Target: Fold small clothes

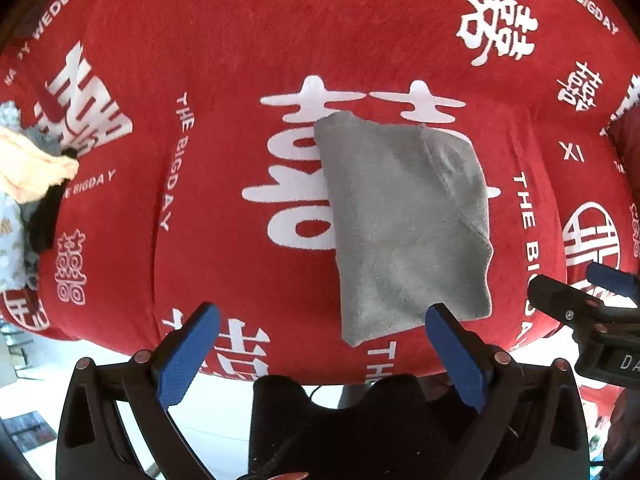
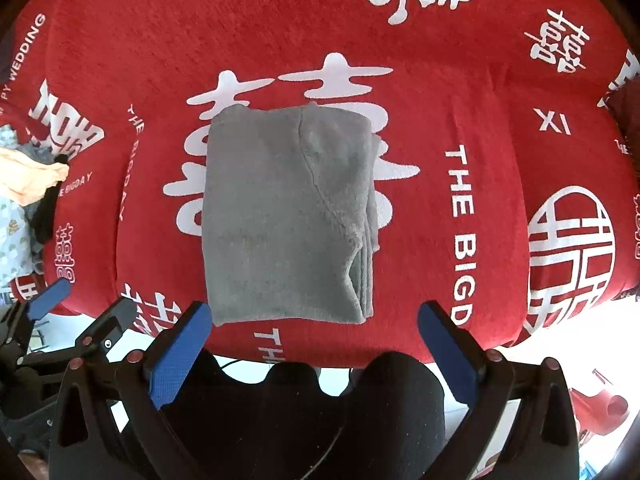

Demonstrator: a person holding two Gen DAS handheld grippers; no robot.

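Right wrist view gives me the clearest read: the grey garment (image 2: pixel 288 216) lies folded into a compact, roughly rectangular packet in the middle of the red cover (image 2: pixel 260 20), just beyond my right gripper (image 2: pixel 314 344), whose blue-padded jaws stand wide apart with nothing between them. I judge this piece finished, or nearly so: its edges line up fairly squarely, several layers show stacked along its right side, and a curved seam runs diagonally across the top layer. The near right corner looks a little loose, so a small tidy might be worthwhile, though that is only my guess. In the left wrist view the same packet sits slightly right of centre, skewed by the lens, and my left gripper (image 1: pixel 320 356) also hangs open above the near edge of the cover, empty, with the garment's near end just past its right pad. The right tool shows at the right margin there, well clear of the cloth. What is left, as far as I can tell, is the pile of unfolded clothes (image 1: pixel 28 184) at the far left: a pale peach piece, something black, and a light patterned fabric, all crumpled together. The grey cloth looks soft, fleecy and thick, likely to hold a fold without springing back. The red cover is plush, velvety, printed with white characters and lettering, draped over a rounded, cushioned surface.
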